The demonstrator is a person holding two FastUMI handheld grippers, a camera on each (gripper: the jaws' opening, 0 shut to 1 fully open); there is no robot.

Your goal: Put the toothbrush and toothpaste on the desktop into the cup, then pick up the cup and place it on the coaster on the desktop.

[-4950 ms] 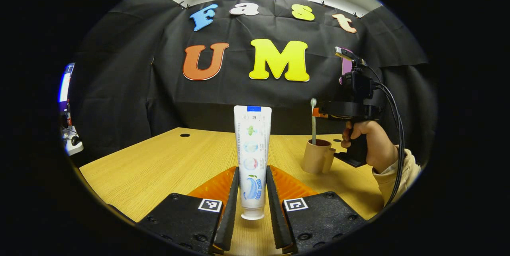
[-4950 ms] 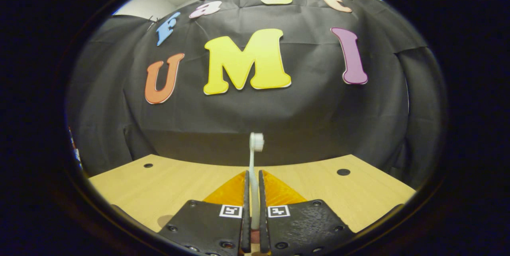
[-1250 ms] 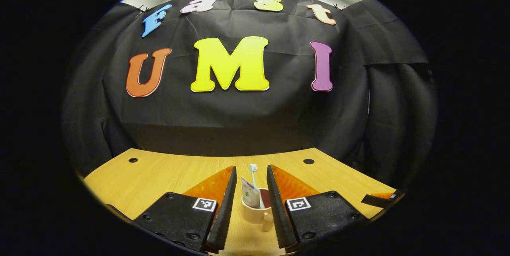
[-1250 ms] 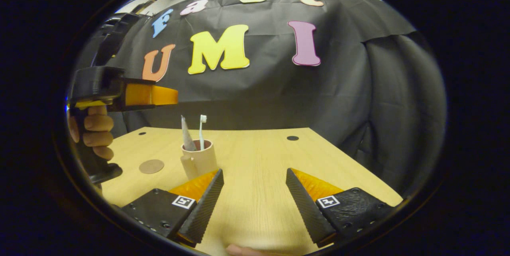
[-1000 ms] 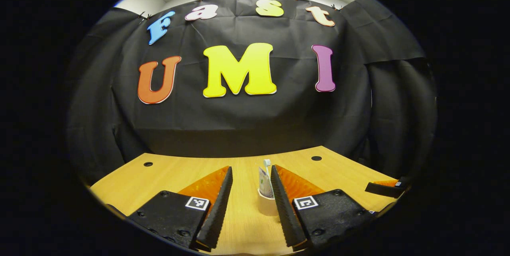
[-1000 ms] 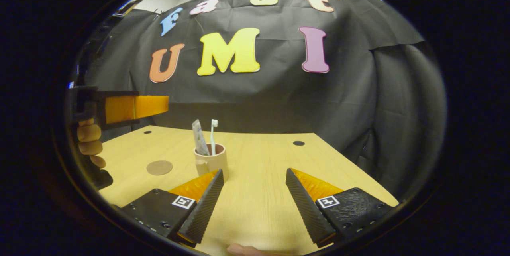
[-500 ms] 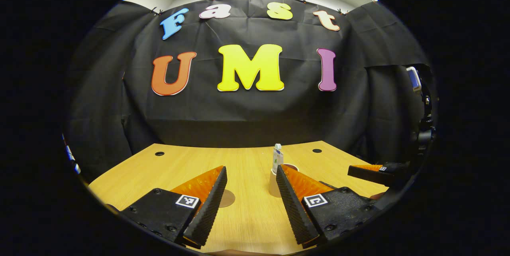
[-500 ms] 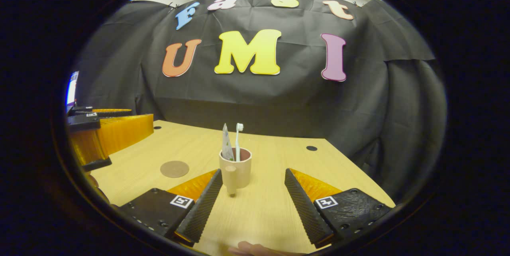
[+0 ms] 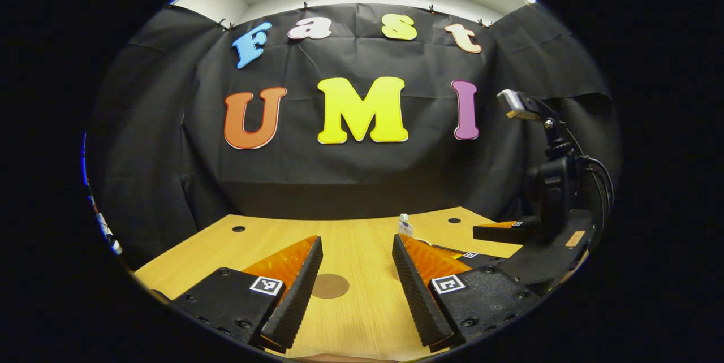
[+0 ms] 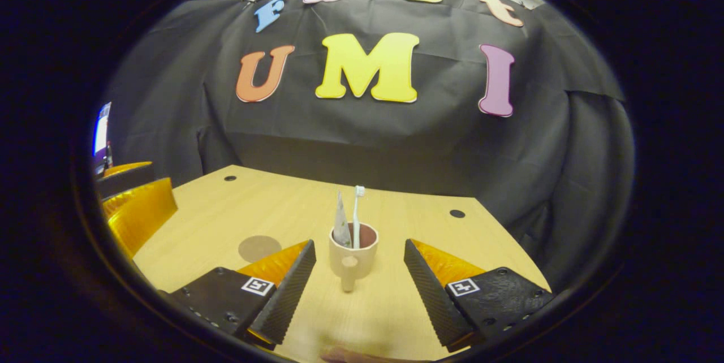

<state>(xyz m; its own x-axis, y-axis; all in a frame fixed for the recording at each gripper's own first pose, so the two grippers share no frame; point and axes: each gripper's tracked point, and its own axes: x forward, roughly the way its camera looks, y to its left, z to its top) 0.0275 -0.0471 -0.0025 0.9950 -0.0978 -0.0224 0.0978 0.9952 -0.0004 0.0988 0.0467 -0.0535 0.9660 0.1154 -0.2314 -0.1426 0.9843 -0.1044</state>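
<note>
Standing upright on the pale wooden desktop (image 10: 266,213), the beige ceramic cup with a small handle (image 10: 353,255) now sits squarely between the spread fingers of the right gripper (image 10: 357,281), touching neither; half a second ago it stood nearer the left finger, and a second ago it was well off to that side. Its handle faces the camera. Inside it the white toothbrush (image 10: 357,213) stands bristles up, and the white toothpaste tube (image 10: 341,221) leans beside it, crimped end up.

The round brown coaster (image 10: 259,248) lies flat on the desktop, left of the right gripper's left finger and apart from the cup. In the left gripper view it lies between the fingers of the left gripper (image 9: 353,281), close to the left one; earlier it was partly hidden behind that finger.

The left gripper is spread wide and holds nothing. Past its right finger only the tube's tip (image 9: 405,225) shows, whereas half a second ago part of the cup was visible there. The right gripper (image 9: 498,238) has come further into this view from the right.
</note>
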